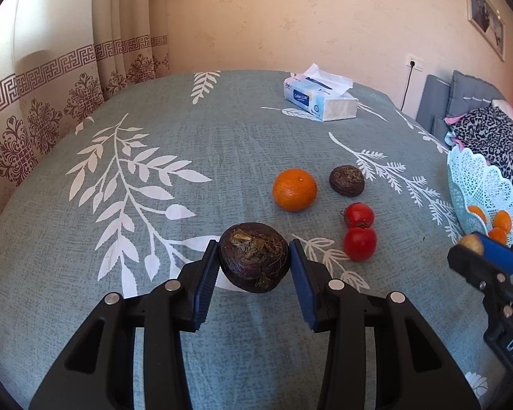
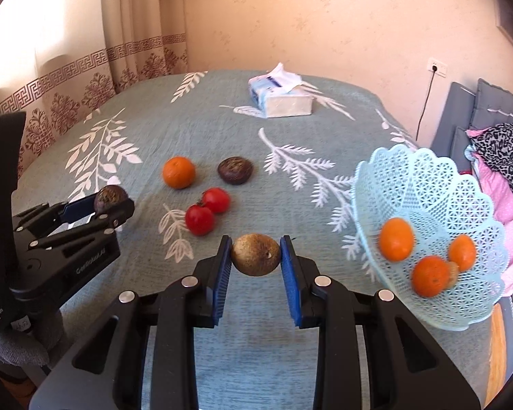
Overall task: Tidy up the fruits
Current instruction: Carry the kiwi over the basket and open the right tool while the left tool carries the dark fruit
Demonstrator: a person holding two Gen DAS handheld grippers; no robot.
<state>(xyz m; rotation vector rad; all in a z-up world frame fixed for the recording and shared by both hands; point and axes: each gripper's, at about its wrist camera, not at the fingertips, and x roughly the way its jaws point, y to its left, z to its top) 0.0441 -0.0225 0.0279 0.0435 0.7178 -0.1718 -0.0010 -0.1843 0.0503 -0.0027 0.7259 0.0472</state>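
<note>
Fingers of left gripper [image 1: 254, 256] clamped on dark brown fruit [image 1: 253, 257], lifted over near tablecloth [image 1: 188, 157]. Right gripper [image 2: 255, 254] pinching tan round fruit [image 2: 255, 254], just left of pale blue basket [image 2: 427, 184] holding small oranges [image 2: 396, 239].

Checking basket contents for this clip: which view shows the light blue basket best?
Right wrist view: the whole light blue basket shows, with orange fruits inside. Left wrist view catches only its rim at the right edge.
</note>
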